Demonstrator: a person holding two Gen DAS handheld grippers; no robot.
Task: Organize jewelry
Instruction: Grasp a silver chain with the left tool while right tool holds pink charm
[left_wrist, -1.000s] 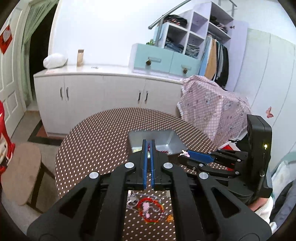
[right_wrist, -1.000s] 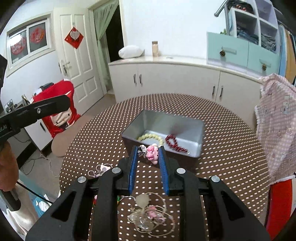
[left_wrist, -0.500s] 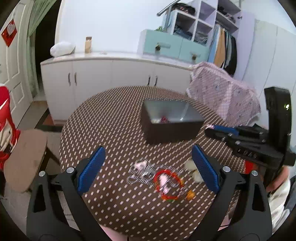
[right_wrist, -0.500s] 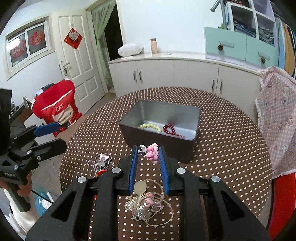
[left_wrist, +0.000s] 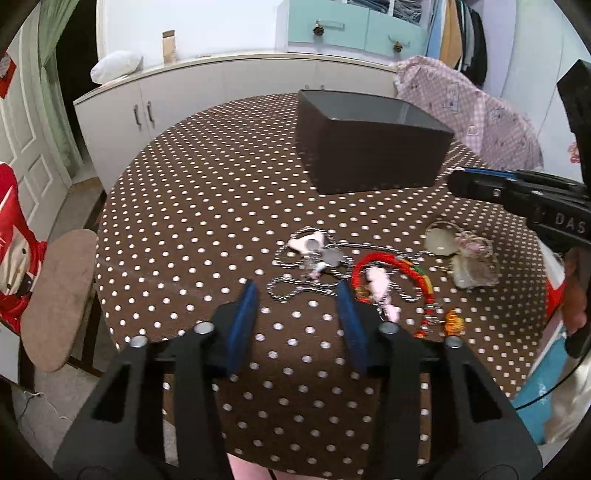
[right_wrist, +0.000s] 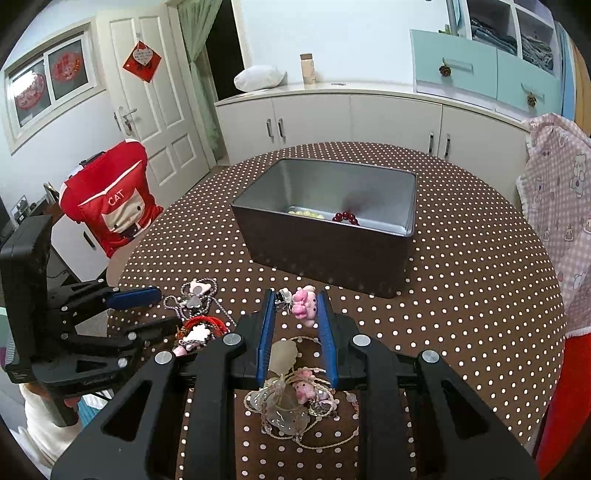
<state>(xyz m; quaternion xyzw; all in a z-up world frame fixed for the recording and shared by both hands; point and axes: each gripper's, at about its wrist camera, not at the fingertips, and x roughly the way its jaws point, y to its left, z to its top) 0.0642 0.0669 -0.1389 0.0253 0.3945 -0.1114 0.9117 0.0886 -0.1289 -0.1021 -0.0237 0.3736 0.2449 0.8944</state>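
Note:
My left gripper (left_wrist: 296, 291) hovers low over the dotted tablecloth, its jaws closing. A loop of the silver chain necklace (left_wrist: 310, 245) lies between the tips, and the pads do not press it. Beside the necklace lie a red cord bracelet (left_wrist: 388, 266) and a pale pendant tangle (left_wrist: 461, 258). My right gripper (right_wrist: 295, 300) is shut on a pink charm (right_wrist: 304, 302) with a silver clasp. It hangs in front of the dark metal box (right_wrist: 325, 254). The box holds a yellow-green bead bracelet (right_wrist: 306, 213) and a red bead bracelet (right_wrist: 347, 218).
The round table (left_wrist: 192, 192) wears a brown cloth with white dots. A stool (left_wrist: 59, 295) and a red chair cover (right_wrist: 110, 206) stand at the left, white cabinets (right_wrist: 332, 118) behind. A pink checked cloth (right_wrist: 561, 206) hangs at the right.
My left gripper went from shut to wide open, then narrowed, and sank toward the jewelry on the cloth. The right gripper dropped slightly with the charm still held.

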